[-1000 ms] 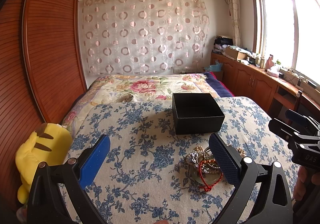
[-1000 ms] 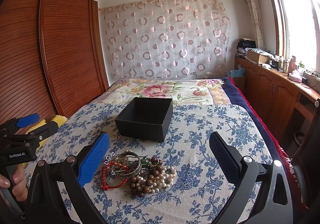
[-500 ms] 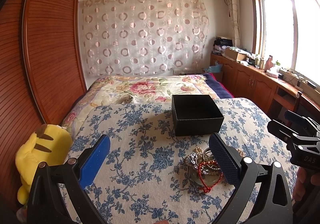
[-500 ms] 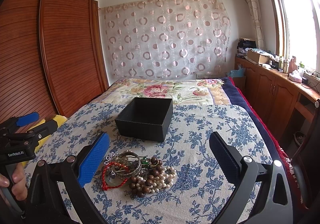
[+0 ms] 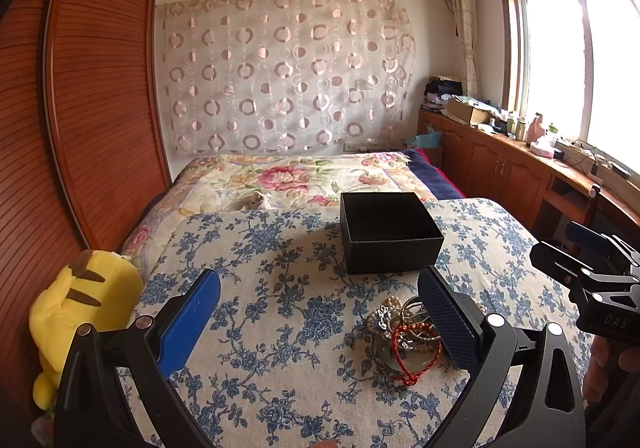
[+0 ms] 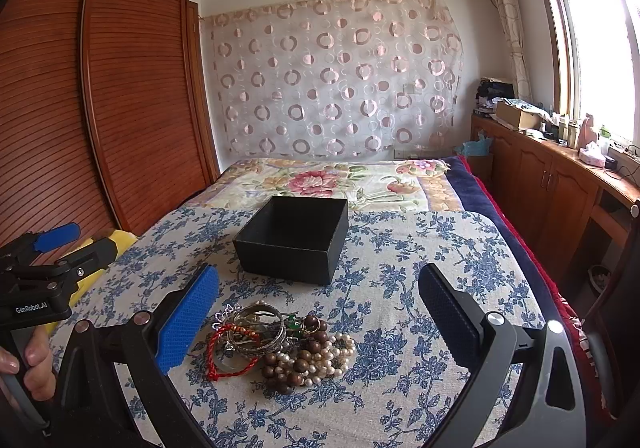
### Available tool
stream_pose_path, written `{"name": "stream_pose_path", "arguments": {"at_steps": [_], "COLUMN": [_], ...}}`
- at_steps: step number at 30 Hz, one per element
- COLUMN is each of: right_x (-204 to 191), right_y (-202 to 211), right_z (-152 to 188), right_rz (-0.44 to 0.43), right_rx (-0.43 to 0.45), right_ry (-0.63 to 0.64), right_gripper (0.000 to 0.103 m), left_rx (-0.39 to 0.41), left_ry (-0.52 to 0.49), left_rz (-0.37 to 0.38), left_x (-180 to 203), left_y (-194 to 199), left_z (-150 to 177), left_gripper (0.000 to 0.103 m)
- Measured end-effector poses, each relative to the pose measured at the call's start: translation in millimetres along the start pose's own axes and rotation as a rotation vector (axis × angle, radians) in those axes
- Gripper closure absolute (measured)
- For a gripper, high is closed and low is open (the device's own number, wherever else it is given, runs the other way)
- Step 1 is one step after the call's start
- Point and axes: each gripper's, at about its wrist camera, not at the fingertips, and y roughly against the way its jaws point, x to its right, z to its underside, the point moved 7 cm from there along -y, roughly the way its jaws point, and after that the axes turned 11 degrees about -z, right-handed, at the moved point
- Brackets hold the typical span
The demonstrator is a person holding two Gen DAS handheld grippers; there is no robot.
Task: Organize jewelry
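I am holding the left claw (image 5: 318, 314) spread wide, with nothing between its blue pads. It is hanging over the bed cloth (image 5: 256, 288), the white one with blue flowers. The jewelry pile (image 5: 404, 332) is lying just inside the right pad, at about 4 o'clock in the left wrist view. A red cord (image 5: 412, 362) is looping out of the pile toward me.

I am holding the right claw (image 6: 318, 312) spread wide too, and it is gripping nothing. In the right wrist view the jewelry pile (image 6: 276, 344) is sitting near the left pad, at about 7 o'clock. I am seeing silver bangles (image 6: 260, 332), brown beads (image 6: 294, 366) and white pearls (image 6: 336, 352) all tangled together.

The black box (image 6: 294, 238) is standing open on the cloth past the pile, at 12 o'clock. It is not touching the jewelry.

A yellow plush toy (image 5: 76, 308) is lying at the bed's left edge, at 9 o'clock in the left wrist view.
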Motion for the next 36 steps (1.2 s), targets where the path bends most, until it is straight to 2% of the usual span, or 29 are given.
{"name": "stream_pose_path", "arguments": {"at_steps": [8,14,22,27,30,36], "right_x": [0,6,7,1,-3,-13], "right_y": [-1,-9,-30,-51,-63,-87], "right_z": [2,10,28,39,45,54], "right_rz": [-0.009,-0.02,-0.087,-0.129,-0.159,-0.21], "right_rx": [-0.013,-0.043,-0.135,-0.2,-0.244,-0.325], "right_ry": [0.0,0.013,0.02,0.027,0.032,0.051], "right_gripper": [0.002,0.003,0.03,0.056,0.065,0.075], "left_rx": [-0.026,-0.073,-0.144,-0.179,-0.2,-0.234], "left_ry": [-0.002,-0.015,-0.049,-0.058,-0.067,-0.07], "left_rz": [0.011,0.04,0.086,0.104,0.109,0.145], "left_x": [5,6,12,14,15,16], "left_y": [-5,-21,-40,-51,-56,-64], "left_z": [6,20,43,54,60,69], "left_gripper": [0.008,0.008,0.008,0.008,0.008,0.008]}}
